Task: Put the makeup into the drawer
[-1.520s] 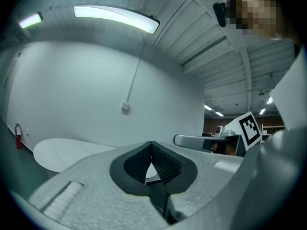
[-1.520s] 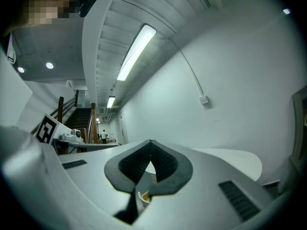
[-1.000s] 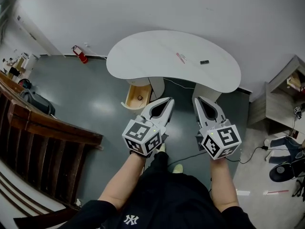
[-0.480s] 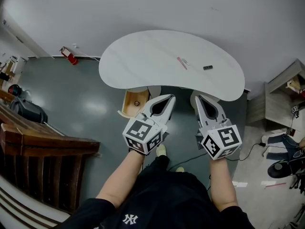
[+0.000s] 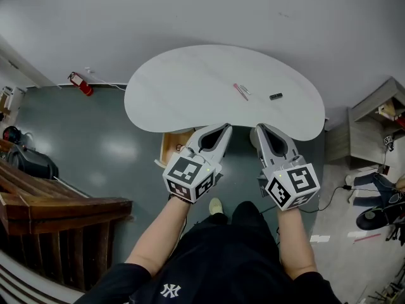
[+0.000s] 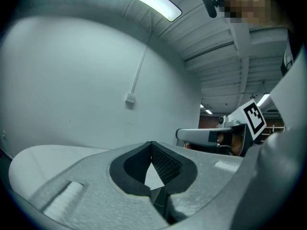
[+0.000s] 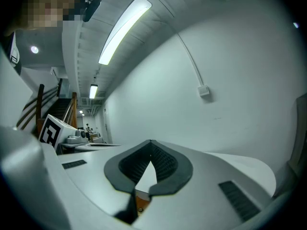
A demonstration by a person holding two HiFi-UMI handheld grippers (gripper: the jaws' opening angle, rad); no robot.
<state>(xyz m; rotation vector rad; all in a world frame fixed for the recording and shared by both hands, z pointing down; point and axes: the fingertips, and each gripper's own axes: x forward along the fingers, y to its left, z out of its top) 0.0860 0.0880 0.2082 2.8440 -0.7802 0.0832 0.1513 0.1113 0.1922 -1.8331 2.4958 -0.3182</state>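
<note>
Holding the left hand-held gripper point(image 5: 225, 129) and the right hand-held gripper point(image 5: 259, 129) side by side in the air at the near edge of the bench point(image 5: 177, 87), both with jaws pressed together and pinching nothing. Confirming this in both gripper views, with tips meeting and only bare bench top and wall beyond. Locating the makeup on the far right of the bench top: a thin red-and-white stick point(image 5: 240, 92) and, near it, a small black item point(image 5: 275, 96), both well clear of either gripper. Locating the drawer point(image 5: 172, 145) under the near edge of the bench, standing pulled out just left of the left hand-held gripper; contents too small to tell. Judging the step as approach before the first pick, with nothing yet moved to the drawer. Calling next, probably, for spreading the jaws of the right hand-held gripper, reaching forward over the bench top, and descending onto the thin stick, closing across its narrow width
</note>
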